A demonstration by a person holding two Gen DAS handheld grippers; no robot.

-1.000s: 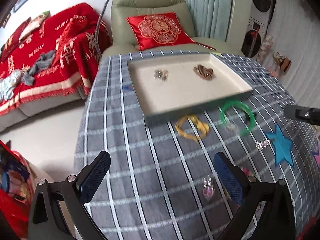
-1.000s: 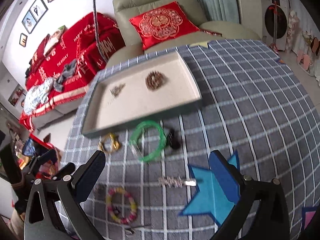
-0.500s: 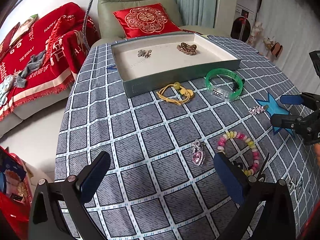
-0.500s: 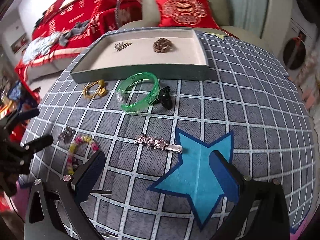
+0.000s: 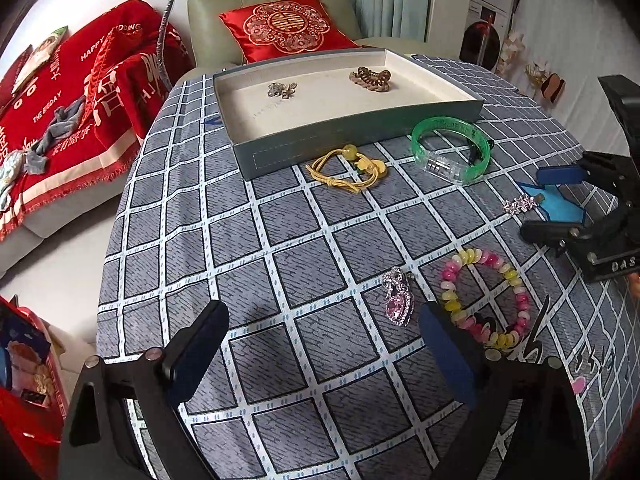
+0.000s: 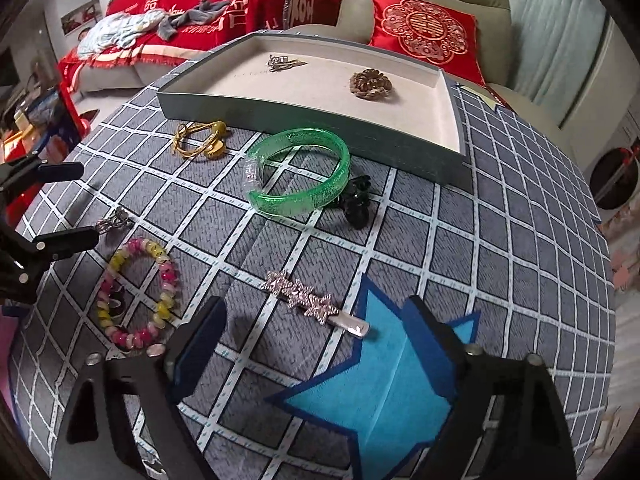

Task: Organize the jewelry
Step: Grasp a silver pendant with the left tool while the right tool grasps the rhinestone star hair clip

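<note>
A grey tray (image 5: 360,132) (image 6: 304,116) with a cream floor holds a silver brooch (image 5: 282,90) and a brown bracelet (image 5: 370,79). In front of it lie a yellow cord bracelet (image 5: 346,168), a green bangle (image 5: 450,148) (image 6: 298,172), a black hair claw (image 6: 356,200), a star hair clip (image 6: 312,304), a pink-yellow bead bracelet (image 5: 486,296) (image 6: 138,292) and a pink heart pendant (image 5: 398,300). My left gripper (image 5: 324,356) is open and empty, low over the cloth just before the pendant. My right gripper (image 6: 316,344) is open and empty, close to the star clip.
The round table has a grey checked cloth (image 5: 280,240) with a blue star patch (image 6: 384,380). A green armchair with a red cushion (image 5: 286,26) stands behind the tray. A sofa with a red throw (image 5: 72,92) is at the left. The table edge drops off at the left.
Both grippers have come lower and closer to the table. The left one now nears the pendant and bead bracelet. The right one now nears the star clip. Nothing was picked up.
</note>
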